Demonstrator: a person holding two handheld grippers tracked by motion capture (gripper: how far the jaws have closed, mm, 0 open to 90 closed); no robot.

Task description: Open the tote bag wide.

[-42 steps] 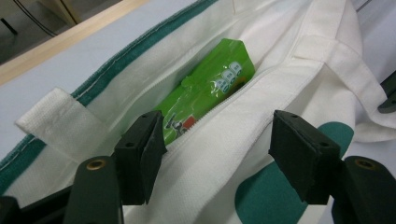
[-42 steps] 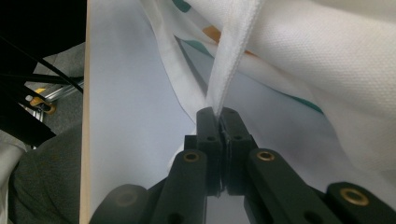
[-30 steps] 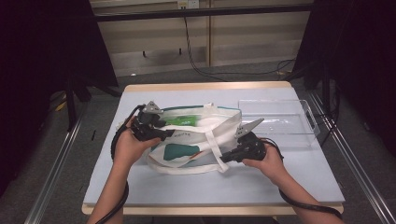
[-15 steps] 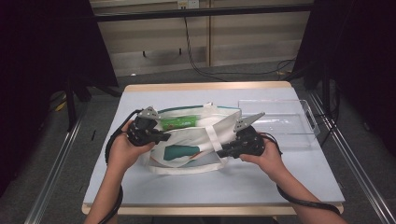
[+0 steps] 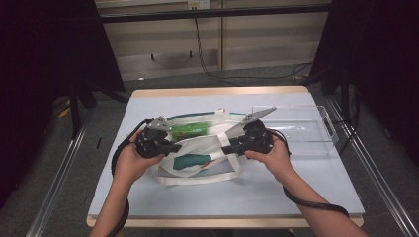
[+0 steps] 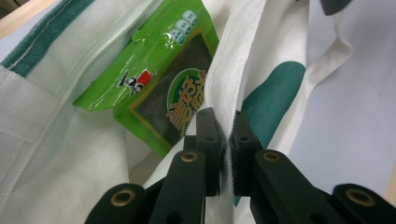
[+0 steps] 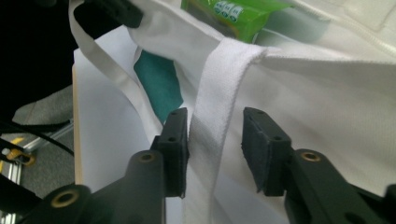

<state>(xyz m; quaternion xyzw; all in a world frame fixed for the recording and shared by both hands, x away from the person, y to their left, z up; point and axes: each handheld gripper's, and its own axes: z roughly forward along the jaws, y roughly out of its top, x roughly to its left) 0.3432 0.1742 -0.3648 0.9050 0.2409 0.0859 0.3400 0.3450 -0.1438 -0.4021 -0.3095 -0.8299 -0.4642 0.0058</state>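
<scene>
From the high view, the white-and-green tote bag (image 5: 197,155) lies mid-surface (image 5: 296,197) (mouth up), a hand at each side to spread it. The left tool (image 6: 223,135) pinches the bag's rim, exposing the green snack packet (image 6: 159,84). The right tool (image 7: 212,140), whose jaws have just been closing, straddles the webbing handle (image 7: 219,93) part-open, not clamping.

white strap (image 7: 215,116) between parted jaws

High view looks down and forward over the whole table (image 5: 148,217). Left gripper view sits tight on the tote bag (image 6: 60,154) rim, peering into it at the green packet (image 6: 159,88). Right gripper view, just as close, faces the bag's strap (image 7: 219,112). All three share bag and packet
</scene>
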